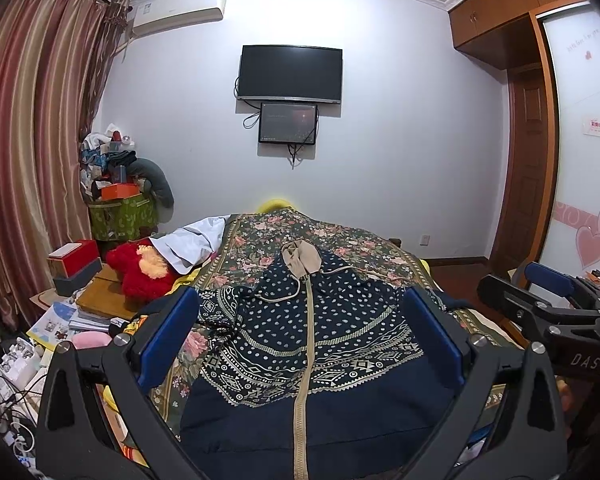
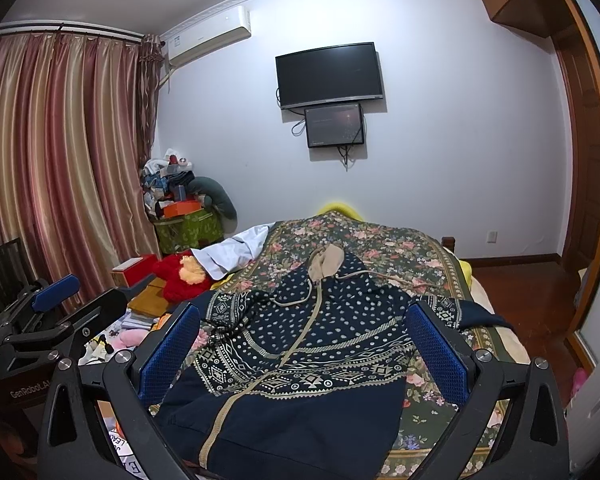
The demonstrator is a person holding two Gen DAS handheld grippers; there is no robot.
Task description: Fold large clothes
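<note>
Navy patterned zip hoodie point(image 1: 312, 344) lies front-up on the floral bedspread point(image 1: 364, 248), long axis toward the wall TV point(image 1: 290, 74), hood farthest; left gripper point(image 1: 304, 336) and right gripper point(image 2: 304, 344) hover above it, jaws wide, empty.

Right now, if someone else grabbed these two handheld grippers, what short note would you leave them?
Left gripper: open, holding nothing, above the garment.
Right gripper: open, holding nothing, also over it.
The navy patterned hooded jacket lies front up on the floral bedspread, zipper closed, hood at the far end, the sleeve on the left bunched up.
Done: jacket laid out; no fold visible.
Left: straighten the sleeves, fold them in, then fold the body.
</note>
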